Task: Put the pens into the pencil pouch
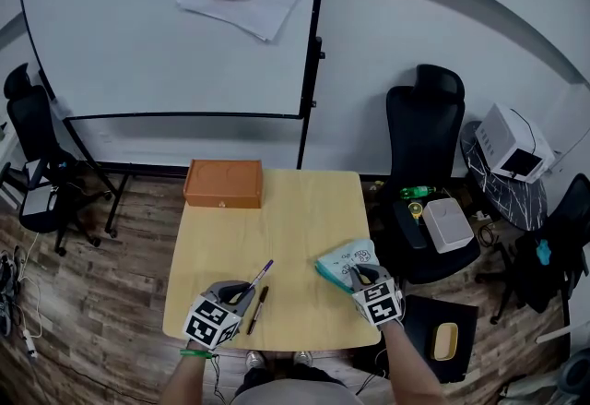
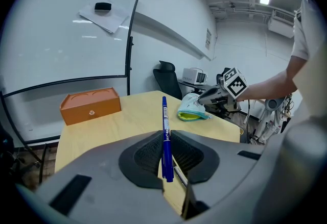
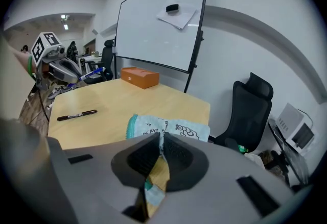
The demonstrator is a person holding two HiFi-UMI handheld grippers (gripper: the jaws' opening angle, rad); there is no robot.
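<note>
Blue plastic, slim and cylindrical with a white printed band near its middle, the blue pen (image 2: 164, 133) is being clamped between the ribbed black pads of the left gripper (image 2: 164, 155), whose jaws are closing tightly on its lower barrel. Its long axis is running along the gripper's own line of sight, with the free end sticking out past the jaws and pointing away from the person, angled a little toward the right side of the table in the head view. Just beside that gripper, on its right, a thin black pen (image 1: 257, 309) is lying flat on the wood, apart from the blue one and pointing roughly the same way. Soft pale-mint fabric printed with small cartoon drawings and trimmed in teal, the pencil pouch (image 3: 171, 128) is resting near the table's right front corner, with a yellowish lining showing at its mouth in the left gripper view. The right gripper (image 3: 159, 152) is pinching the pouch's near edge, its jaws pressing together on the cloth. The smooth, light wooden table (image 1: 295, 205) is also carrying a rectangular orange box (image 1: 223, 184) at its far left edge, well apart from both pens.
</note>
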